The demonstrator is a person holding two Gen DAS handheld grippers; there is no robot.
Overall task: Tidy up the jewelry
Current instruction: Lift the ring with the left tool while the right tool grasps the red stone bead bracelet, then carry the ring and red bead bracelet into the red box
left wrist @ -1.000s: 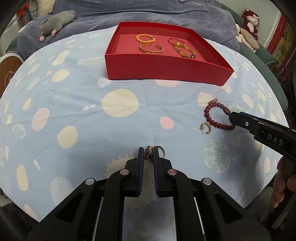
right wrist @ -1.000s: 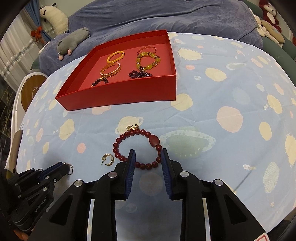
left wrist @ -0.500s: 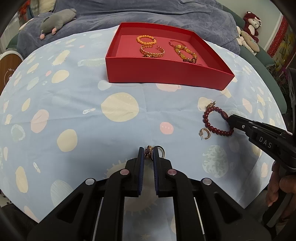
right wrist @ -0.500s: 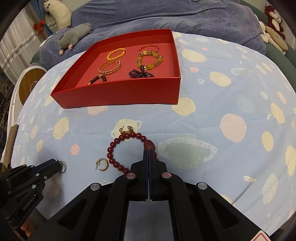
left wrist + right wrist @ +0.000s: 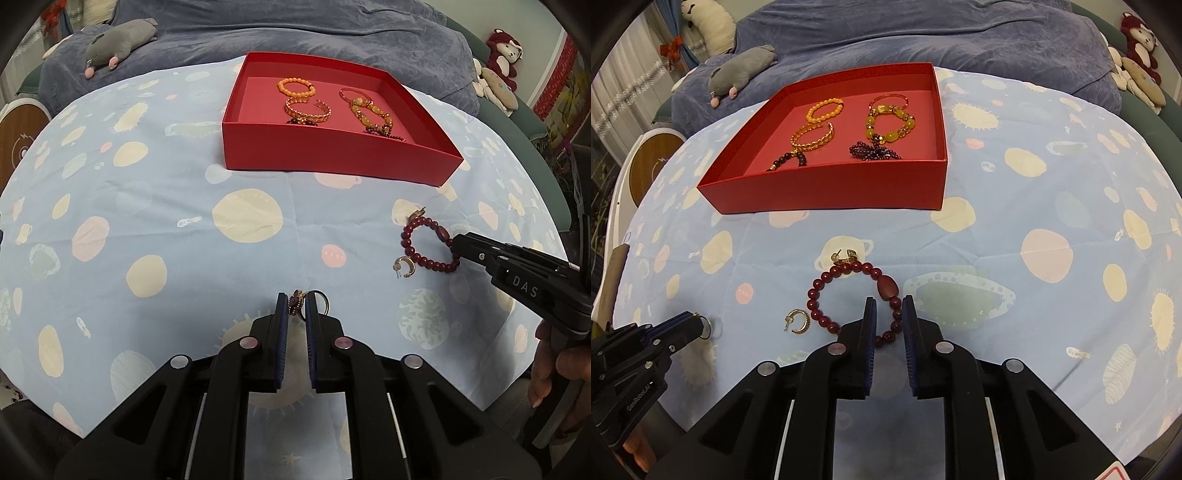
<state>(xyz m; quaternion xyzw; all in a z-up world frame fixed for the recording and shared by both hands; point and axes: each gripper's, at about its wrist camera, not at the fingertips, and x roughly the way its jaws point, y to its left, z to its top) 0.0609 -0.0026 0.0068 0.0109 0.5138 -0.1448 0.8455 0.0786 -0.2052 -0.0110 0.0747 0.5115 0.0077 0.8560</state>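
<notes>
While left claw (image 5: 296,303) pinches ring (image 5: 295,302), right claw (image 5: 889,308) opening, straddling bead bracelet (image 5: 827,291).

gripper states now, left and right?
Left gripper: shut on a small dark-stoned ring.
Right gripper: jaws opening, straddling the red bead bracelet, pads not pressing it.

A matt red cardboard-like box (image 5: 827,192) sat on a soft, faintly creased cotton-like cloth (image 5: 1034,206) printed with pale planets. Inside the box lay glossy orange beads (image 5: 824,109) and a shiny gold-toned metal bangle (image 5: 812,137). In front of the box, polished dark red beads (image 5: 827,291) formed a bracelet, with a bright gold-toned metal earring (image 5: 798,320) beside it. Behind the box was plush blue-grey fabric (image 5: 923,37).
</notes>
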